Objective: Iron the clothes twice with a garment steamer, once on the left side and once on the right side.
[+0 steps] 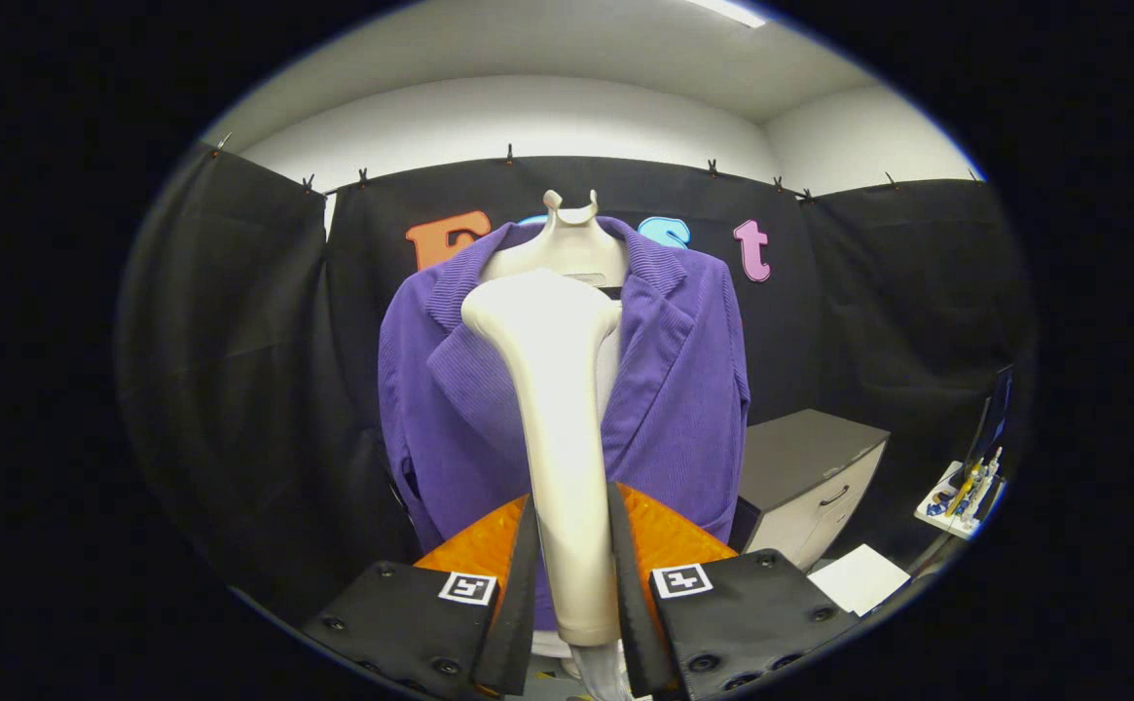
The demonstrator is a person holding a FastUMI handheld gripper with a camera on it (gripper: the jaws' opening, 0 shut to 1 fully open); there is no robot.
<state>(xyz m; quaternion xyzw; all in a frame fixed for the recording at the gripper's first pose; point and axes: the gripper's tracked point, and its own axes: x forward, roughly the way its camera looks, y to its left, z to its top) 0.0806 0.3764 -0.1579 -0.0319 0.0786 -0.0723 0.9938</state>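
Note:
A purple corduroy jacket (pixel 683 389) hangs on a white stand whose forked top (pixel 569 209) pokes out above the collar. My gripper (pixel 571 574) is shut on the handle of a cream-white garment steamer (pixel 552 389), both fingers pressing its sides. The steamer stands upright between the fingers, and its broad head (pixel 537 302) rises in front of the jacket's collar and left lapel. Its hose (pixel 601 672) trails down below the fingers. Whether the head touches the cloth I cannot tell.
A grey drawer cabinet (pixel 810 477) stands to the right of the jacket. A white sheet (pixel 859 574) lies below it. Farther right a white tray of small bottles and tools (pixel 966 492) sits beside a dark screen (pixel 1000 409). Black cloth walls close the booth.

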